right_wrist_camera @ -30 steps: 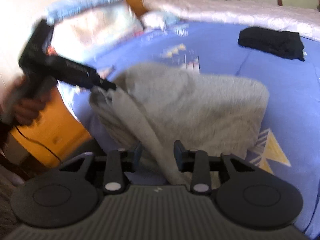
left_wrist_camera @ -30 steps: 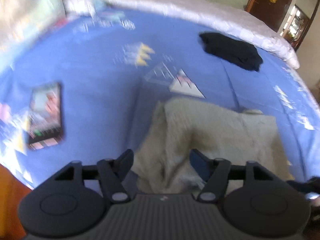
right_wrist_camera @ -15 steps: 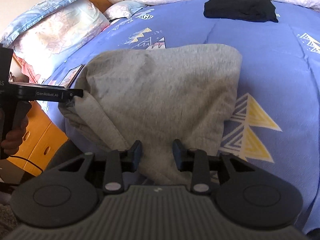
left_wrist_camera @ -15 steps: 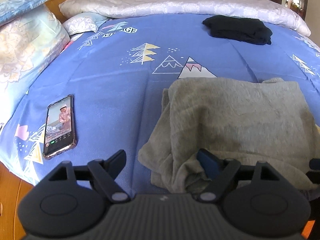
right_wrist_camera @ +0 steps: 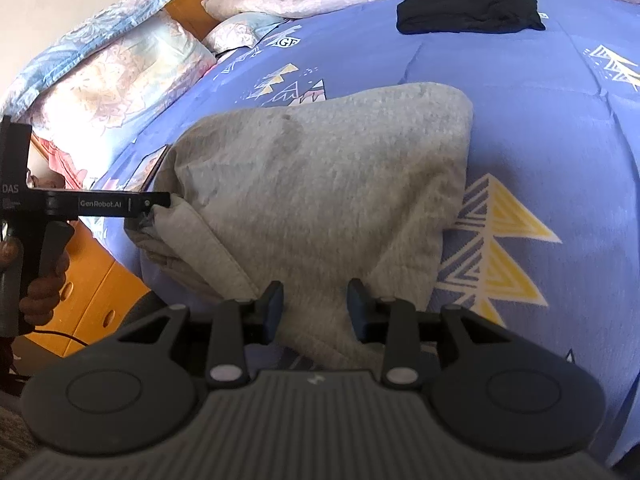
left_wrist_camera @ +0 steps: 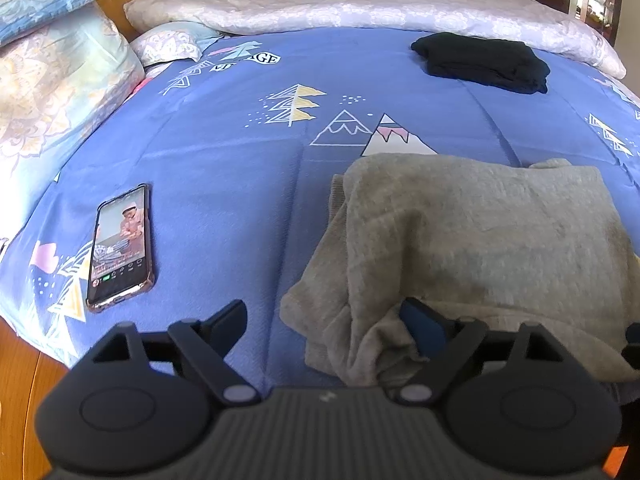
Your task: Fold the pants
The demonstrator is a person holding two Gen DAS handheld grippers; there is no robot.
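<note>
The grey pants [left_wrist_camera: 472,240] lie folded in a thick stack on the blue bedspread near the bed's front edge; they also show in the right wrist view [right_wrist_camera: 320,184]. My left gripper [left_wrist_camera: 324,324] is wide open at the stack's near left corner, its right finger tucked against the cloth there. In the right wrist view the left gripper [right_wrist_camera: 160,200] touches that corner. My right gripper [right_wrist_camera: 316,304] is open, with the pants' near edge lying loosely between its fingers.
A phone [left_wrist_camera: 120,240] with a lit screen lies on the bedspread [left_wrist_camera: 224,152] left of the pants. Folded black clothing [left_wrist_camera: 480,60] sits at the far right. Pillows [left_wrist_camera: 52,92] and a white quilt [left_wrist_camera: 360,4] line the back. A wooden bed frame [right_wrist_camera: 80,300] lies below left.
The pants were held raised and draped a second ago; now they lie flat on the bed. Both grippers have opened wider and let go of the cloth.
</note>
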